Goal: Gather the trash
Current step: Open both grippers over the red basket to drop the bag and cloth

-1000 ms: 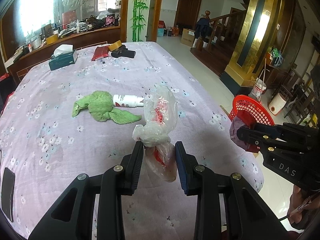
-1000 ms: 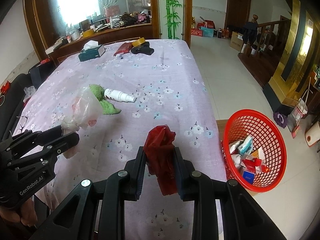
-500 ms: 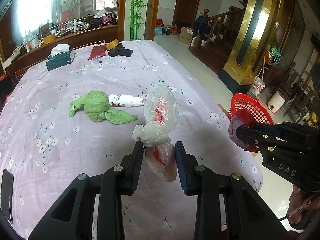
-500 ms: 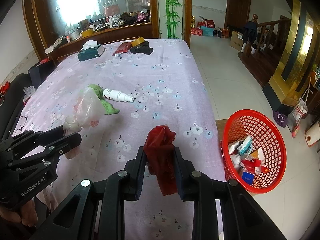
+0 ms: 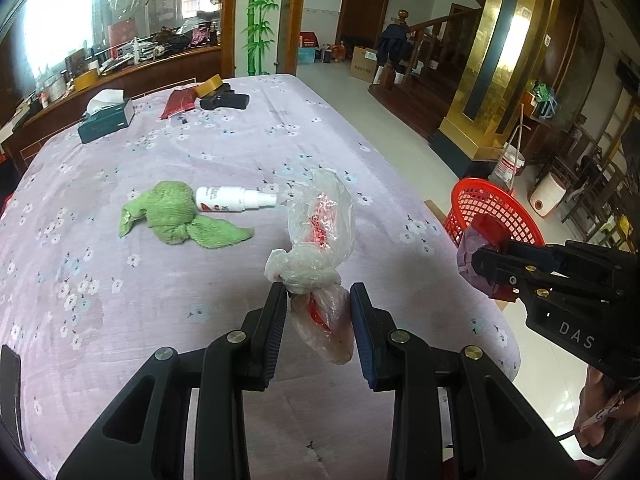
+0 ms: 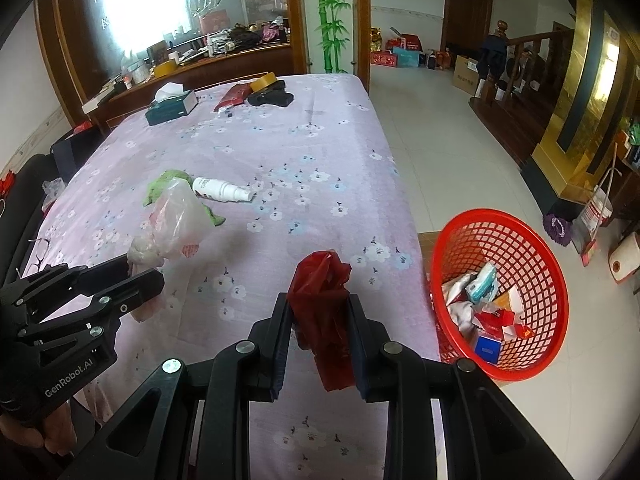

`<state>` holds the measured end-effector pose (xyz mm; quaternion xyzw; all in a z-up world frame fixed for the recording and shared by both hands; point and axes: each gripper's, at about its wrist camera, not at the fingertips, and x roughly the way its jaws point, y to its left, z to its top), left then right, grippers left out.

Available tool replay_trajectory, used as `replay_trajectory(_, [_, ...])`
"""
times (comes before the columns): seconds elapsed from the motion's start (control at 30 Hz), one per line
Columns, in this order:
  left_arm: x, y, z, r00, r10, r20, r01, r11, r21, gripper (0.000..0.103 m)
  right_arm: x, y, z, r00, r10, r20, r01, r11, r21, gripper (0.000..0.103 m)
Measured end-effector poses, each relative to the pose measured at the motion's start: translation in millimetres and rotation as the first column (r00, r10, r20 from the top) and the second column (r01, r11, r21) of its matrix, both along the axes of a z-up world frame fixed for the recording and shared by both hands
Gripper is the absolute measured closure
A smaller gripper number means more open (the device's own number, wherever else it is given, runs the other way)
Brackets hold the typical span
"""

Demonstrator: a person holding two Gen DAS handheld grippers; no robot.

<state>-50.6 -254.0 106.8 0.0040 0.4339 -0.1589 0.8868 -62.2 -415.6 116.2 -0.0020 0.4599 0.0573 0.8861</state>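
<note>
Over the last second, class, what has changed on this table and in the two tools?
Nothing visibly changed. The left tool stays shut on the clear plastic bag, the right tool on the red bag; nothing was released into the red basket.

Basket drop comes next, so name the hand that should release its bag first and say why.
Right, probably. The right gripper, clamped on the red bag, sits beside the red basket; the left gripper holds its clear bag farther over the table.

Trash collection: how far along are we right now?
Done: wrappers and cartons already lie in the red basket. In hand: the left gripper clamps a clear plastic bag, the right gripper a red plastic bag; neither is over the basket yet. Left: both drops; the green cloth and spray bottle may not be trash.
</note>
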Motion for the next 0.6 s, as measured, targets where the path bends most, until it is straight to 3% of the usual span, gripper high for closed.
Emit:
replay_trajectory(0.3, [8.5, -36.1, 7.3, 0.997, -0.071, 0.002, 0.071, 0.997, 0.004, 0.072, 0.8, -48.7, 4.6, 0.994, -0.107, -0.005, 0.107, 0.993, 0.058, 0.074])
replay_trajectory(0.6, [21.3, -114.6, 17.5, 0.977, -0.214, -0.010, 0.214, 0.976, -0.041, 0.072, -5.5, -137.1, 14.2, 0.958, -0.286, -0.005, 0.285, 0.952, 0.109, 0.074])
